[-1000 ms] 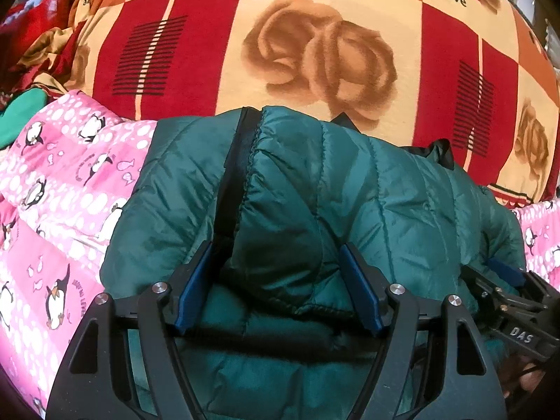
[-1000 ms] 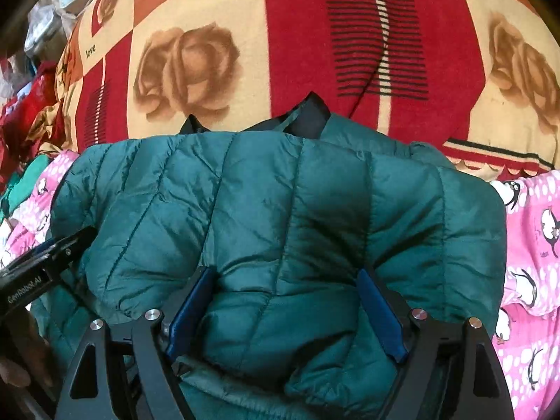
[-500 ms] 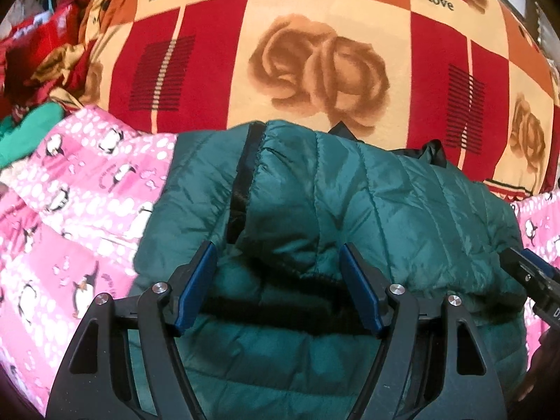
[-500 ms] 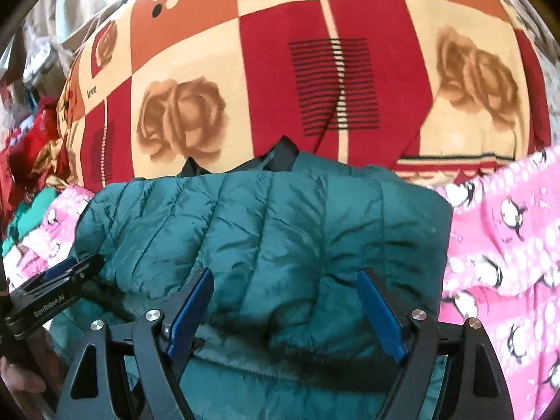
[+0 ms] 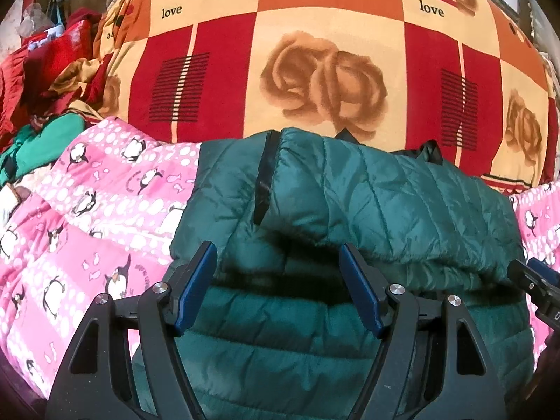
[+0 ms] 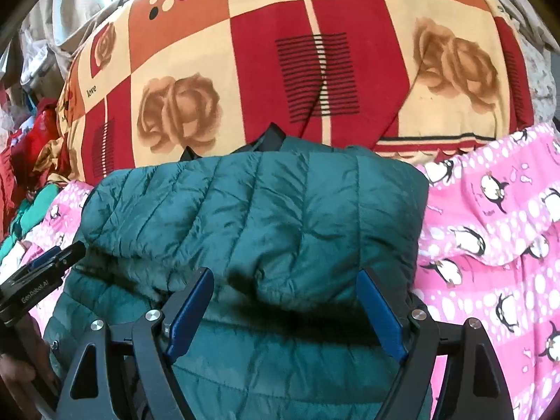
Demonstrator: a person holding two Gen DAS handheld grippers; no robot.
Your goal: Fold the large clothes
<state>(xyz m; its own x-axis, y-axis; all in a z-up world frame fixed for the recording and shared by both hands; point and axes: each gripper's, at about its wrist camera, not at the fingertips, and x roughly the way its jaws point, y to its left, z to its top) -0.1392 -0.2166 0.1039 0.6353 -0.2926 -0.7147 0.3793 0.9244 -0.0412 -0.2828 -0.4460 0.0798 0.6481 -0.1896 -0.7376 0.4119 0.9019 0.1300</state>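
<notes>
A dark green quilted puffer jacket (image 5: 385, 203) lies folded over on itself on the bed, its upper layer ending in a rounded fold edge. My left gripper (image 5: 277, 248) hovers open just short of that edge, over the lower layer, with no cloth pinched. In the right wrist view the same jacket (image 6: 266, 210) fills the middle, and my right gripper (image 6: 285, 274) stands open at the fold's near edge, its blue pads (image 6: 190, 304) clear of the fabric. Each view catches the other gripper at its side: the right gripper (image 5: 535, 280) and the left gripper (image 6: 45, 273).
A pink penguin-print blanket (image 5: 87, 217) covers the bed around the jacket (image 6: 490, 231). Behind rises a big bundle in red, orange and cream rose-print cloth (image 5: 315, 70). Heaped red and green clothes (image 5: 42, 98) sit at the far left.
Both grippers have drawn back and risen a little from the jacket. The fold edge that lay between each pair of jaws now rests ahead of the tips, and more blanket shows.
</notes>
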